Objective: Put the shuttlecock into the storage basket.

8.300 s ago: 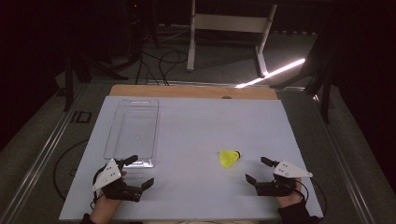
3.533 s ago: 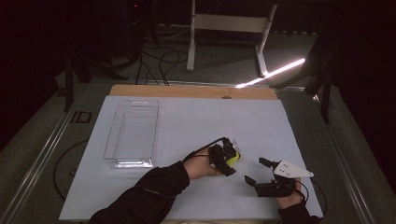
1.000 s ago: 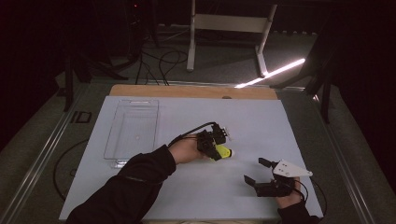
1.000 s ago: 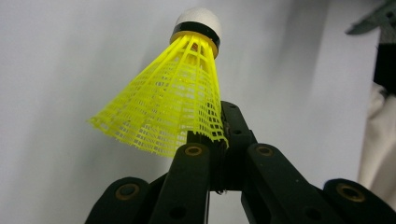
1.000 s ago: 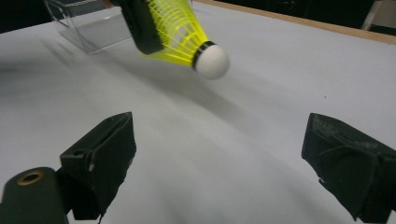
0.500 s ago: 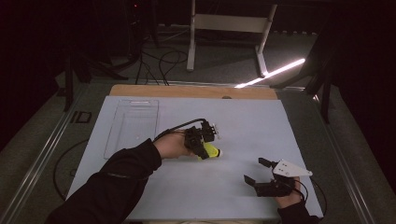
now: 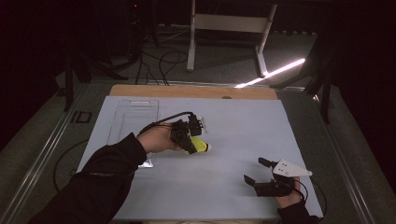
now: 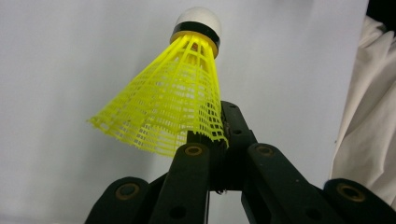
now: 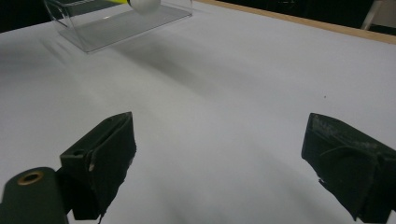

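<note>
Two black fingers of the left gripper are pinched together on the rim of the yellow shuttlecock, biting one side of the open mesh skirt. In the left gripper view it fills the centre of the frame, skirt fanning to the left, white rounded cap pointing to the top. In the high view the shuttlecock sits just left of centre, apparently carried a little above the pale surface with the cap poking right.

This thing looks featherlight, so weight is no worry. The plastic lattice looks springy and thin: it should flex under a squeeze and could buckle or slip out sideways if pinched too hard or swung fast. The rim gives the fingers something to catch on; the firmer hold, I'd judge, is the neck by the black band, where skirt meets cap. The smooth cap itself looks slippery.

Further out, the clear box lies left of centre, near the left hand. Lower right of the frame, the right gripper rests on the surface, fingers spread wide with nothing between them.
</note>
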A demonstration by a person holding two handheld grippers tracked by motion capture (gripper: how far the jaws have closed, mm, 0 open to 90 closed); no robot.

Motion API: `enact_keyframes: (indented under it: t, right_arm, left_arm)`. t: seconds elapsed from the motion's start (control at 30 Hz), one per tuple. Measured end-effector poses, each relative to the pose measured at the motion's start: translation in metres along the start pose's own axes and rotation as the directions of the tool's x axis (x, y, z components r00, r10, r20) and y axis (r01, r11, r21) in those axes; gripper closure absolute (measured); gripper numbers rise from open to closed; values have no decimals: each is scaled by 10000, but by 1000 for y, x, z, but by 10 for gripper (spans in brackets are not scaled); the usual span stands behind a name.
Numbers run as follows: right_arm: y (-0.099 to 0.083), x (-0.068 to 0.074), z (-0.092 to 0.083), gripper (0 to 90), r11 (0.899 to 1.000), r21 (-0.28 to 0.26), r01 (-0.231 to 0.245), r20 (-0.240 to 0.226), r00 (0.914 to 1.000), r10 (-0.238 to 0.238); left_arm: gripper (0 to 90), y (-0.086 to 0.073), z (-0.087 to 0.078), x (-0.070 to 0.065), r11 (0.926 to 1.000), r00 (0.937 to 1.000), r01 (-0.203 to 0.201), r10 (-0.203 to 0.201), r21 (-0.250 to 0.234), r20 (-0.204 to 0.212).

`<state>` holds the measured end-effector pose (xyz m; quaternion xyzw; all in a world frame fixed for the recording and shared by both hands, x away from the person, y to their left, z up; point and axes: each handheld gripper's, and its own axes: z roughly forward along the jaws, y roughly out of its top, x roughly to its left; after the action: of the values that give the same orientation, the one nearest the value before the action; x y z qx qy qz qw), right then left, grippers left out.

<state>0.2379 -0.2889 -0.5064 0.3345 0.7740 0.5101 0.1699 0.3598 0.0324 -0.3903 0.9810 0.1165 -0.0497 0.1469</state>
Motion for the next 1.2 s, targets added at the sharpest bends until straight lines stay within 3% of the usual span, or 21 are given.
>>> enact_keyframes:
  t: [0.03, 0.27, 0.8, 1.2]
  right_arm:
    - [0, 0, 0, 97, 10000, -16, -2, -6, 10000, 2]
    - [0, 1, 1, 97, 10000, 11, -7, -11, 10000, 7]
    - [1, 0, 1, 97, 10000, 11, -26, 39, 10000, 26]
    - [1, 0, 1, 97, 10000, -45, 37, 23, 10000, -37]
  left_arm:
    - [900, -6, -5, 2, 9998, 9998, 180, -180, -95, 9]
    - [900, -18, -22, 8, 9993, 9995, 226, -232, -284, -224]
    - [900, -44, -44, 17, 9978, 9974, 557, -573, -368, -445]
    - [900, -78, -59, 24, 9932, 9908, 1105, -1130, -374, -741]
